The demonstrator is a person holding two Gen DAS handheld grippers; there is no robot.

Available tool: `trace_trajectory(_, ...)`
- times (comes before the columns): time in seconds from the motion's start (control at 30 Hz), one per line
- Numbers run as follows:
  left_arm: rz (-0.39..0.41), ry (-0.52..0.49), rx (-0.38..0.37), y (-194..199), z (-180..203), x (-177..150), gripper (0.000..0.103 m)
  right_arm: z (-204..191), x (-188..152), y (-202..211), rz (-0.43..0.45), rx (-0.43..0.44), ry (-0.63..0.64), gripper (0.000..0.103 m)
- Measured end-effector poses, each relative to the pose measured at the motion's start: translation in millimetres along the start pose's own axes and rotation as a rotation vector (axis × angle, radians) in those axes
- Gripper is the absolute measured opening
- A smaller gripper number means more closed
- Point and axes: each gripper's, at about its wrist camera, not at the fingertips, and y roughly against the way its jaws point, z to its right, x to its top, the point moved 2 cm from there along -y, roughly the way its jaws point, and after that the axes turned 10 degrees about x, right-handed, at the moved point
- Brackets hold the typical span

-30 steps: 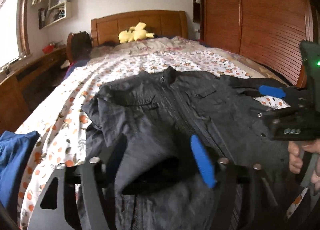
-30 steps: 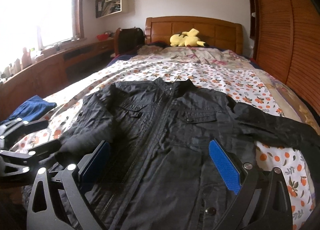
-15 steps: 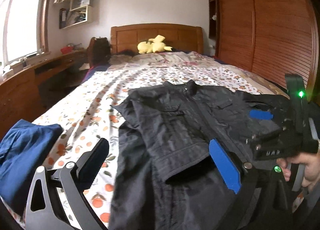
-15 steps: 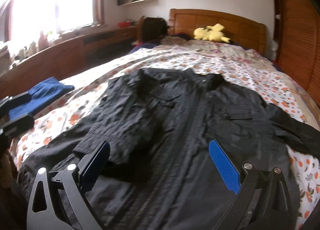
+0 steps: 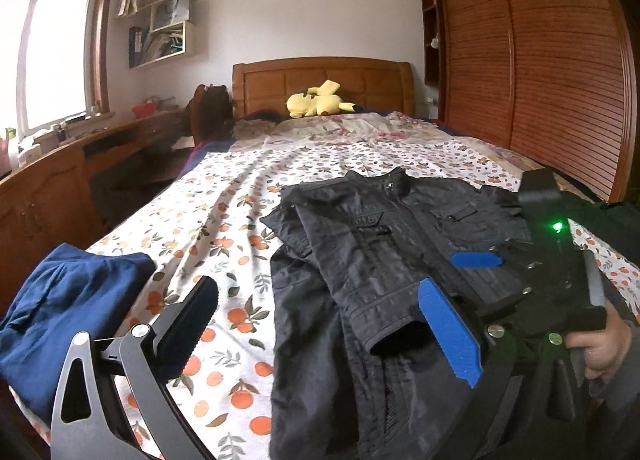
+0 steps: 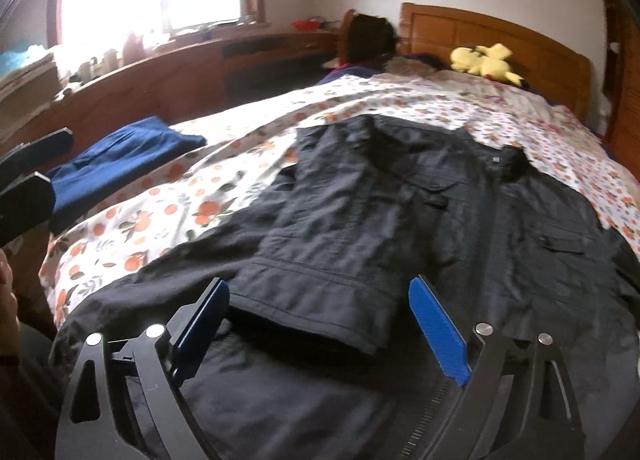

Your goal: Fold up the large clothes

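A black jacket (image 5: 384, 244) lies face up on the flower-print bed (image 5: 224, 219), collar toward the headboard. Its left sleeve is folded across the front, cuff (image 6: 320, 300) nearest me. My left gripper (image 5: 320, 324) is open and holds nothing; it hangs over the jacket's left edge and the bedsheet. My right gripper (image 6: 320, 324) hovers low over the jacket, jaws closing, with the folded cuff just ahead between the fingers and the pads clear of the cloth. In the left wrist view the right gripper (image 5: 486, 254) is over the jacket's right side, held by a hand (image 5: 600, 348).
A folded blue garment (image 5: 60, 320) lies at the bed's left edge near me. A yellow plush toy (image 5: 316, 103) rests by the wooden headboard (image 5: 320, 75). A wooden desk (image 5: 60, 179) runs along the left, a slatted wardrobe (image 5: 540, 79) along the right.
My left gripper opened, let go of the sleeve it had laid across the jacket, and drew back to the left. My right gripper dropped toward the folded cuff and swung left.
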Motion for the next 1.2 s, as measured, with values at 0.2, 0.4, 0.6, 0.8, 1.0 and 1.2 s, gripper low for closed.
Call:
trace_trajectory(0.2,-0.008,0.012,0.013,3,-15,-5,0.101,-19,-3,-27,-0.058,0.043,0.048,0.085)
trace_trajectory(0.4,-0.009,0.017,0.031,5,-24,-8,0.101,-20,-11,-51,-0.133,0.041,0.058,0.084)
trace_trajectory(0.6,-0.009,0.016,0.031,5,-25,-7,0.101,-20,-16,-60,-0.172,0.022,0.059,0.079)
trace_trajectory(0.8,-0.012,0.0,0.027,5,-20,-8,0.101,-24,-18,-58,-0.17,0.028,0.081,0.044)
trace_trajectory(1.0,-0.02,-0.021,0.015,3,-5,-11,0.101,-19,-14,-47,-0.135,0.065,0.045,0.006)
trace_trajectory(1.2,-0.021,-0.03,-0.004,3,6,-10,0.101,-11,-8,-23,-0.068,0.083,-0.003,0.003)
